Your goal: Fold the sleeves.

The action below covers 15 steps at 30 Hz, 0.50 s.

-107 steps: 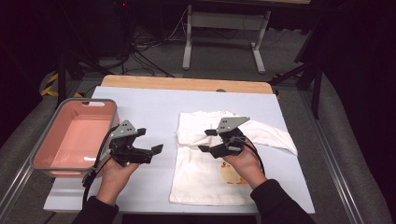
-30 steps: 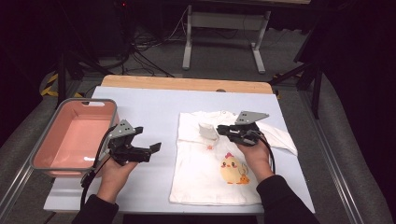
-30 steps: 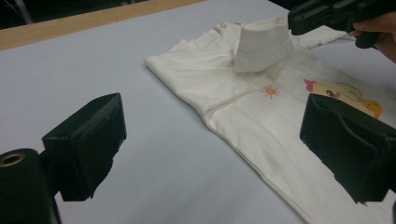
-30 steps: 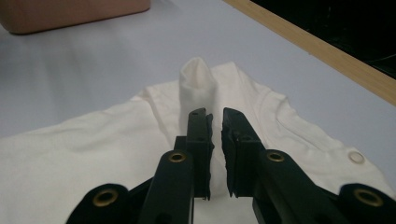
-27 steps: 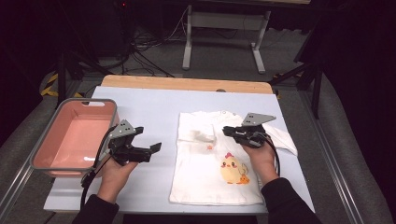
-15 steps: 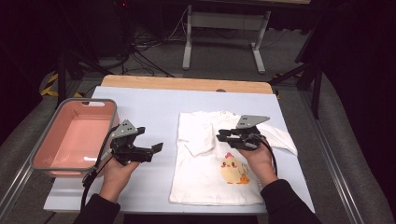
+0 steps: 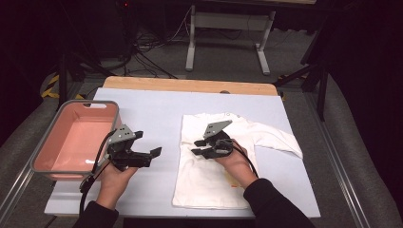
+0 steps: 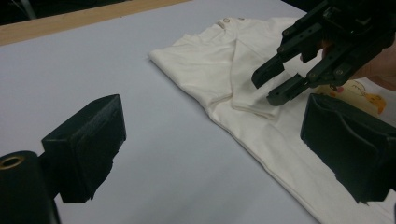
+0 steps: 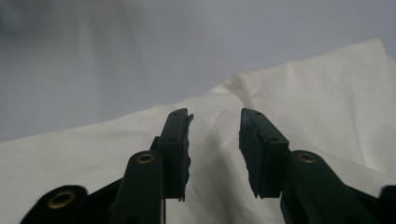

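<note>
Evidently the right gripper [image 7: 199,147] hovers over the folded-in sleeve of the small white shirt [image 7: 209,185], jaws parted after just opening, nothing between them, probably to smooth or refold it. The left gripper [image 7: 148,157] waits spread and empty beside the pink bin [image 7: 43,161]. Cream-white, the shirt lies flat mid-table, its other sleeve outstretched.

Pink tub [image 7: 71,142] at table's left edge on the white mat [image 7: 157,109], wooden strip [image 7: 190,85] along far edge, grey metal stand [image 7: 228,28] on floor beyond.
</note>
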Each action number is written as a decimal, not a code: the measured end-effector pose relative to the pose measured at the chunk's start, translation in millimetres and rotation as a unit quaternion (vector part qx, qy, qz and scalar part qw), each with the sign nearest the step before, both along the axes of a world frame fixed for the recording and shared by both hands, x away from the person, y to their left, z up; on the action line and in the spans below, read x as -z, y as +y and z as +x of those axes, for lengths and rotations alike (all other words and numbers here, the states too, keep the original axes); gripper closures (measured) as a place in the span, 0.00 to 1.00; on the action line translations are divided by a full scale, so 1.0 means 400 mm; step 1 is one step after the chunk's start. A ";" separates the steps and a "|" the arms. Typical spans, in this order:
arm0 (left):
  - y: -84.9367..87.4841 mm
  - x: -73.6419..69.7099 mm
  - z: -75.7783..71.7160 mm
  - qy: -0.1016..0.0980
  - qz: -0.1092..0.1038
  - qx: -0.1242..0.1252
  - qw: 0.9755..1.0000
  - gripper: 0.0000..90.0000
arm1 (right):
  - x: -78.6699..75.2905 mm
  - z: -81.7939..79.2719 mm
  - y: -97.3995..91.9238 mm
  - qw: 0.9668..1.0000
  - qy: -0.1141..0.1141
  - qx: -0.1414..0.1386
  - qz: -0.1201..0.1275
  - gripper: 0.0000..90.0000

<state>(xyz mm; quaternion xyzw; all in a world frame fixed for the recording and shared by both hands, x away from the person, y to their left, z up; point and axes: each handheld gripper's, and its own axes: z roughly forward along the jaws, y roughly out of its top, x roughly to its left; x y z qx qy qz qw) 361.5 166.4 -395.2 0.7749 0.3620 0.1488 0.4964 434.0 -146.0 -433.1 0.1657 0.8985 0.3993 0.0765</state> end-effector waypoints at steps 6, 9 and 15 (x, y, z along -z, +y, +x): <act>0.011 0.002 -0.010 -0.001 0.002 -0.006 1.000 0.09 | 0.032 0.015 0.035 0.999 0.010 -0.005 -0.035 0.66; 0.017 0.004 -0.015 0.000 0.003 -0.009 1.000 0.09 | 0.039 0.021 0.042 0.999 0.003 -0.001 -0.049 0.69; 0.025 0.004 -0.018 0.000 -0.001 -0.012 1.000 0.09 | 0.038 0.032 0.033 0.999 0.013 0.001 -0.043 0.93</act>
